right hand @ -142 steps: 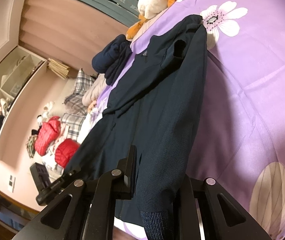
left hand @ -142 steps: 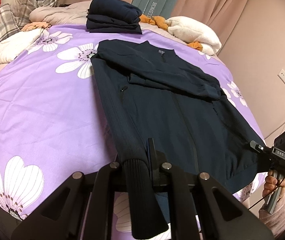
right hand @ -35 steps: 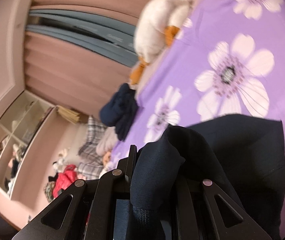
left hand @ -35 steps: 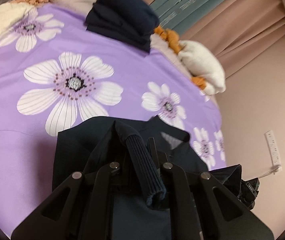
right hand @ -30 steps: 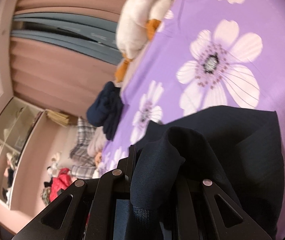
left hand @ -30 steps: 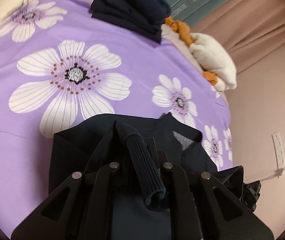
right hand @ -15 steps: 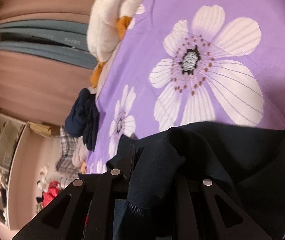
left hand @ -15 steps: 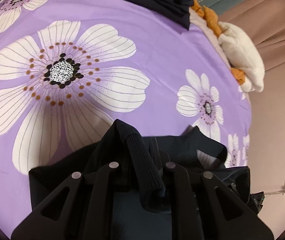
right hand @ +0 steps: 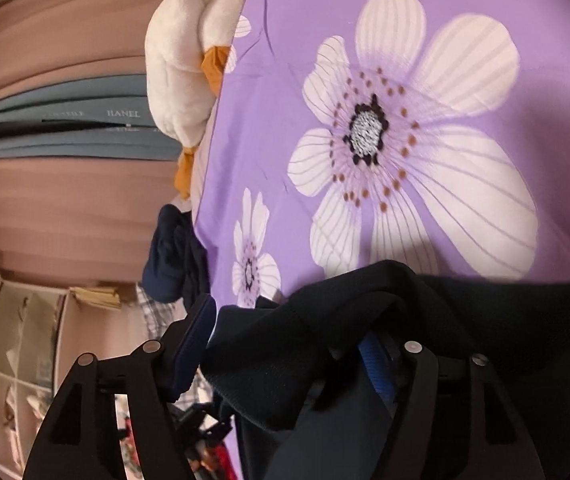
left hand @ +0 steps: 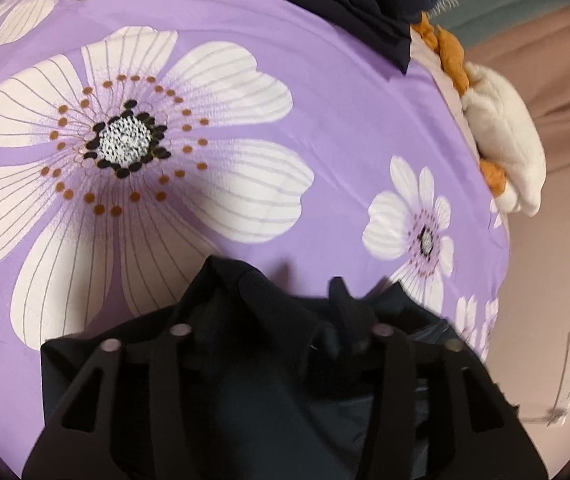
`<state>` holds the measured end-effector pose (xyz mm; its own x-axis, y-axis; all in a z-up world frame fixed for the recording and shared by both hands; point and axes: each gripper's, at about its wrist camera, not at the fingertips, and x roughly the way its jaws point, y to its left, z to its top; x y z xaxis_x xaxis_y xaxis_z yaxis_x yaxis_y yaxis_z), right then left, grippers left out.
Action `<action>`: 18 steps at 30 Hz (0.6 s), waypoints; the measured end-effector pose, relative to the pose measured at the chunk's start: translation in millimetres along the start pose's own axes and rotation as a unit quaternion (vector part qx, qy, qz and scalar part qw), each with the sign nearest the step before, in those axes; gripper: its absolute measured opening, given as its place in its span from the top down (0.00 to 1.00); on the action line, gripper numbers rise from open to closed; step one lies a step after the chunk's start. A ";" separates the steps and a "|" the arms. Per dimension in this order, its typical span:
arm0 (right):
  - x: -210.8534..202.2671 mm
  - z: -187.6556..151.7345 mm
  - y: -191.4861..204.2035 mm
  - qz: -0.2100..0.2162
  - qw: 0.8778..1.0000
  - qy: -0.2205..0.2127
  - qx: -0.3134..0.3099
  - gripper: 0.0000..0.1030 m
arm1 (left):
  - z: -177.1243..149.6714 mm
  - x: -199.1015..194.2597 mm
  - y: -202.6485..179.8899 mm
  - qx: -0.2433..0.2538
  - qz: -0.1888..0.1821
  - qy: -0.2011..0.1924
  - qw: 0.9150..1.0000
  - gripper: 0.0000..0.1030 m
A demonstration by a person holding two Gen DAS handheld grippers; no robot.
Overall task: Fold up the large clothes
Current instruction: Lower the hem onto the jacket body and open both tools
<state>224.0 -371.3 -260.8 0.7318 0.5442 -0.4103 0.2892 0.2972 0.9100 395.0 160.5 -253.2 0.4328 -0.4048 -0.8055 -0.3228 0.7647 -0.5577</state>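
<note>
In the left wrist view we find the left gripper (left hand: 281, 320) with jaws that have just been opening, the dark jacket (left hand: 245, 360) lying loose between them on the purple floral bedspread (left hand: 325, 120). In the right wrist view, the right gripper (right hand: 289, 340) has likewise just spread; the jacket (right hand: 465, 320) slumps between its fingers, near the bedspread (right hand: 285, 120) edge.

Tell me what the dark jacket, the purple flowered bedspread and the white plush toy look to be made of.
Dark jacket: a matte navy knit or fleece-like cloth, probably; it slumps in soft folds, with a ribbed edge.
Purple bedspread: a smooth, thin woven fabric, perhaps cotton or polyester; faint sheen, fine creases, printed white flowers.
Plush toy: short-pile cream plush with fuzzy outlines; its orange parts look like smoother cloth.
</note>
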 end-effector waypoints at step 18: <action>-8.0 1.8 53.1 -0.047 0.985 -0.019 -0.163 0.23 | 25.9 -47.3 10.7 0.040 0.131 -0.115 0.984 0.27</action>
<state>234.6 -361.2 -209.0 0.7355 0.4742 -0.4839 0.1477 0.5847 0.7977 392.9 200.8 -215.9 0.5258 -0.0711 -0.8476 -0.3860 0.8680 -0.3123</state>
